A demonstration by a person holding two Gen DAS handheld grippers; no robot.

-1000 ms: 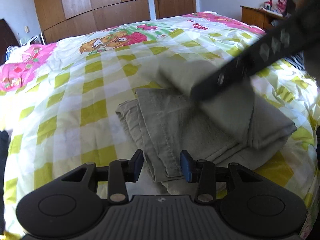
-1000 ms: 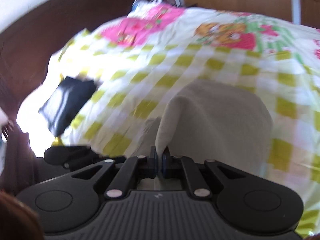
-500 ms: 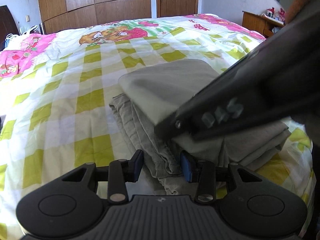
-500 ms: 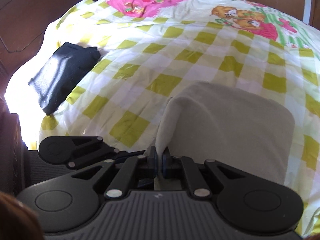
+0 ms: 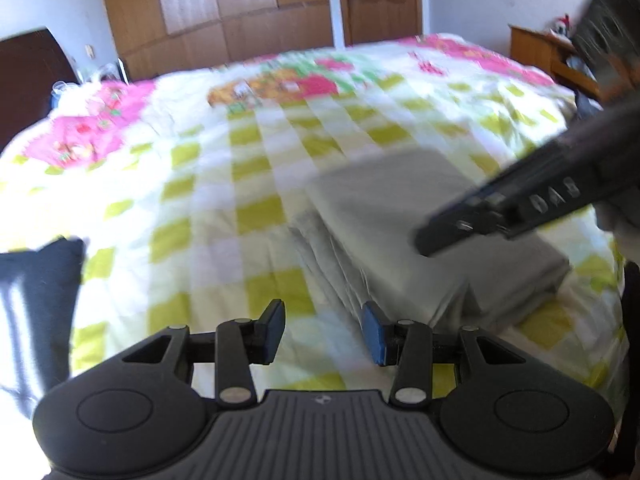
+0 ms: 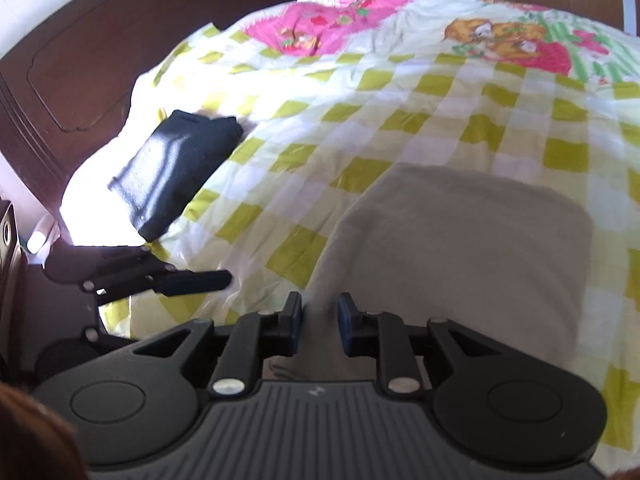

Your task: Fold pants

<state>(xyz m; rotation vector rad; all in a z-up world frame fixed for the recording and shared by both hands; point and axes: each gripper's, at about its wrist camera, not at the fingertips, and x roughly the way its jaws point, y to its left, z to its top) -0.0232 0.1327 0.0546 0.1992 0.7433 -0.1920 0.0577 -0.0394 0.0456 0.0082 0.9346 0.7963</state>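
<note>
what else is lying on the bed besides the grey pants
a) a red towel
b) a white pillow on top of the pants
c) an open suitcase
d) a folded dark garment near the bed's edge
d: a folded dark garment lies on the checked bedspread near its edge, apart from the grey pants.

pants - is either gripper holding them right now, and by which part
Neither. The right gripper is opening, its fingers apart around the near edge of the folded pants; the left gripper is open and empty.

Bright daylight, blown-out glare at left bed (image 6: 96, 216) edge, motion blur, fisheye-curved borders.
</note>
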